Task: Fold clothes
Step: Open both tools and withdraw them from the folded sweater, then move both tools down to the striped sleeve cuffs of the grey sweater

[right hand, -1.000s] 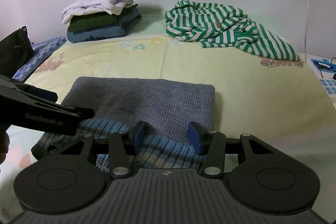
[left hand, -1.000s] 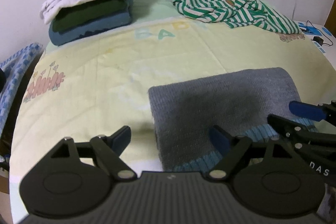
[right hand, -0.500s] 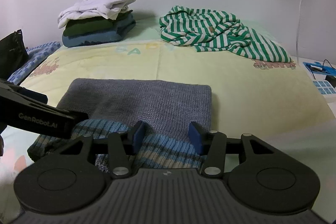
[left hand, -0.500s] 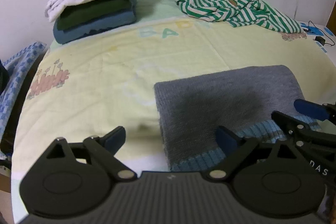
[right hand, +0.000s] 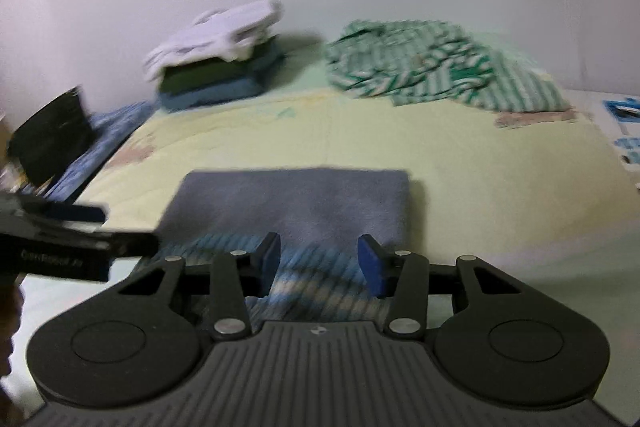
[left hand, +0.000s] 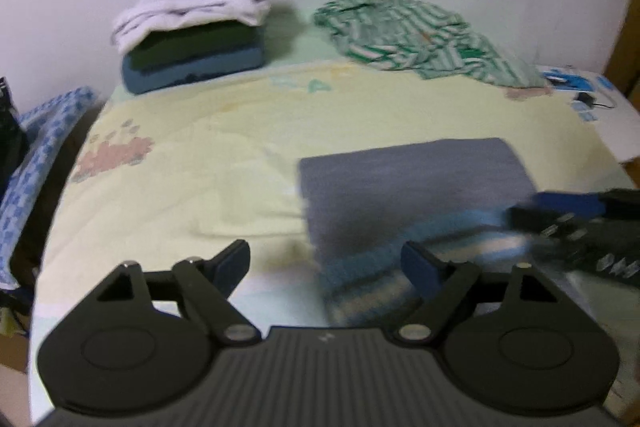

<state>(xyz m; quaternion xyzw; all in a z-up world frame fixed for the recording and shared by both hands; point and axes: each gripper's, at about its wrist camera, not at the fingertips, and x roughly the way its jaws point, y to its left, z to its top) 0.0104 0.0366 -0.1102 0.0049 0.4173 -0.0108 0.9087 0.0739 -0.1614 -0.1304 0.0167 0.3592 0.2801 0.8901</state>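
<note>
- Left hand-held gripper (left hand: 324,263): lower centre of its view, jaws spread wide, holding nothing.
- Grey folded sweater (left hand: 412,179): centre-right on the bed (left hand: 200,155).
- Right hand-held gripper (right hand: 318,261): jaws part open, holding nothing, over the sweater's striped hem (right hand: 316,267).

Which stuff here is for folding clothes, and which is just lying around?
For the job:
grey sweater
green striped shirt
stack of folded clothes
left gripper
right gripper

Just lying about:
blue checked cloth
black bag
</note>
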